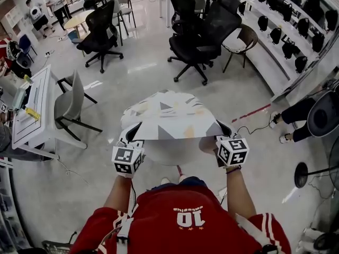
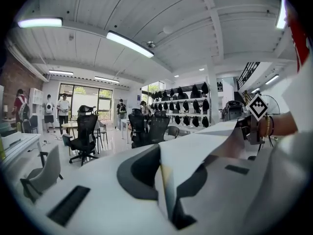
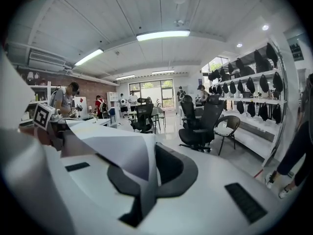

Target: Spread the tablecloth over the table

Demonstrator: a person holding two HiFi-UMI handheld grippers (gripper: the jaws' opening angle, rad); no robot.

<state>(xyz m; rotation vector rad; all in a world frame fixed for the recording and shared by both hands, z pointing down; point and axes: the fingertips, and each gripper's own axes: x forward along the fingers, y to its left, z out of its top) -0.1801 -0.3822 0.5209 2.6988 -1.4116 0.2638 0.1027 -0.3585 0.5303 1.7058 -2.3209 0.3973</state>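
Now, from the head view, I see the left claw [image 1: 132,135] and the right claw [image 1: 223,132] each pinching a near corner of the tablecloth [image 1: 169,115]. The cloth is white with grey and yellow shapes, and it stretches forward between the two claws, held up in the air. Under it shows the pale rim of a small round table [image 1: 170,153]. Around it lies a glossy pale floor [image 1: 143,67], with black office chairs [image 1: 198,28] beyond and a grey chair [image 1: 68,106] to the left.

From the left gripper view, the left claw [image 2: 166,182] is clamped tight on the cloth's edge [image 2: 195,151], which runs off rightward.

From the right gripper view, the right claw [image 3: 143,187] is likewise closed on the cloth [image 3: 110,141], which sweeps away leftward. Shelves of dark gear [image 3: 254,89] line the right wall.
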